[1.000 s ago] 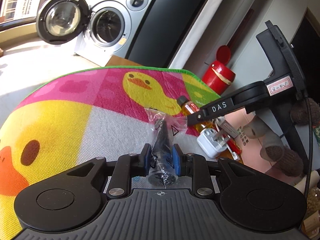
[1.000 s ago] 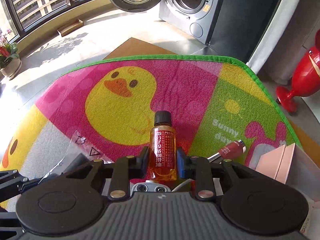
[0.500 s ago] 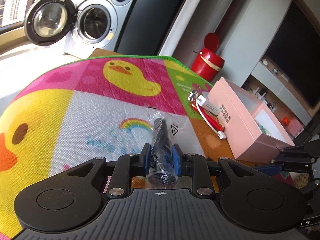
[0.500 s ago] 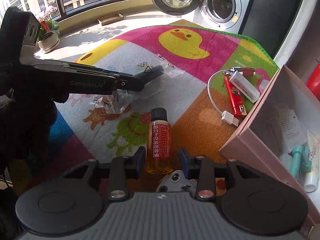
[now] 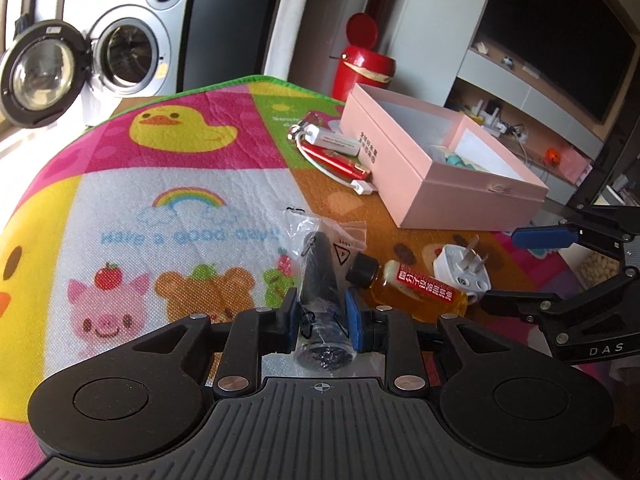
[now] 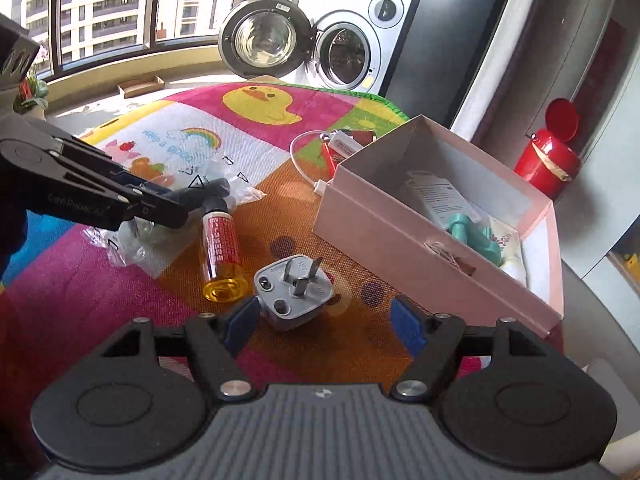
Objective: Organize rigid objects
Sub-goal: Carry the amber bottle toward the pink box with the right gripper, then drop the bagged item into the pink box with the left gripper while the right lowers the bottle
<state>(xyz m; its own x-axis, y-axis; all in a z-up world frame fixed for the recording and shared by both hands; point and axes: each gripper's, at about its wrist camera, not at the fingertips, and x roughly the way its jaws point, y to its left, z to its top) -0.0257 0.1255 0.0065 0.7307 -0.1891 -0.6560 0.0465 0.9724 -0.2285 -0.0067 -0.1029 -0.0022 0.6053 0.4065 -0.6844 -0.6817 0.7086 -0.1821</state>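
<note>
Here the left gripper is clamping a black cylindrical part sealed in a clear plastic bag, its blue pads pressing on both sides of the dark body while the bag's loose end is trailing forward over the play mat. The right gripper is standing wide apart, its blue-tipped fingers holding nothing, with the white plug adapter lying on the orange patch of the mat between them, prongs pointing up and away; whether the left-hand finger is touching the adapter I cannot tell.

Just beside the adapter, the small bottle of amber oil with a red label is lying on its side on the mat, its black cap pointing toward the bagged part and its base nearest the adapter. In the left wrist view the same bottle is resting just beside the left gripper's pad.

Further back, the open pink box is sitting on the mat, holding a teal item, a leaflet and some small packets. Behind its far corner, a red lighter, a white rectangular device and a white cable are lying close together. A red flip-lid bin and a washing machine with its door open are standing beyond the mat.
</note>
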